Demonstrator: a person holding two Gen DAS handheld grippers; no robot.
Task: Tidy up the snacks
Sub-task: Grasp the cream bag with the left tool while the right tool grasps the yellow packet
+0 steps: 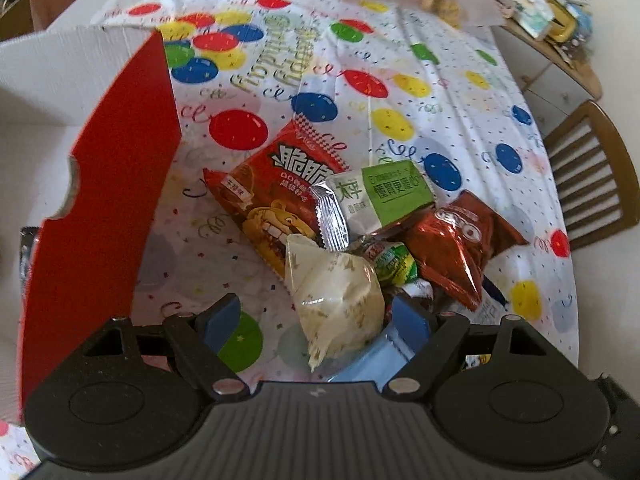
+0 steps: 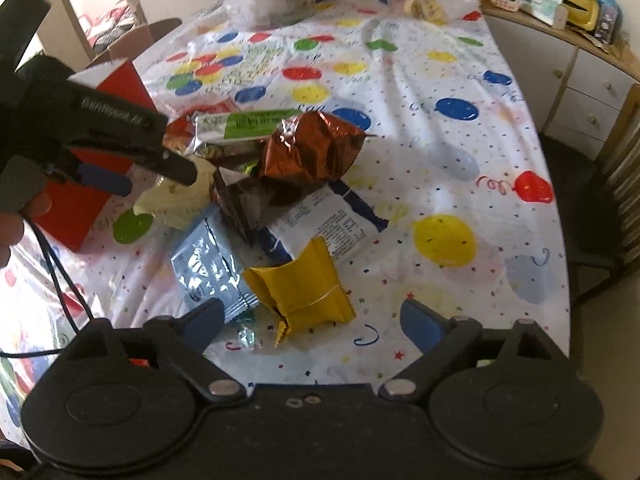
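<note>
Wrapped snacks lie heaped on the worktop [image 2: 460,92], which is draped in a white plastic cloth printed with coloured balloons. We judge the sorting barely begun: every packet we can see lies loose on the cloth, and none is seen inside the red cardboard box with white flap [image 1: 108,168] standing just left of the heap. The left tongs [image 1: 316,320] are spread, their blue pads on either side of a cream translucent pouch [image 1: 340,300] and not yet pinching it. The right tongs [image 2: 316,320] are likewise spread and hold nothing, hovering over a crumpled yellow foil packet [image 2: 304,288]. Still to be moved are the large red crisp bag with a cartoon lion [image 1: 280,192], the silver-and-green wafer packet [image 1: 384,196], the copper-brown foil bag [image 1: 452,248], the pale silver-blue sachet [image 2: 204,260] and the white-and-navy wrapper [image 2: 320,220]. The box interior is hidden from both views, packets low in the heap are overlapped, and the clear bags at the far edge are too blurred to identify.
</note>
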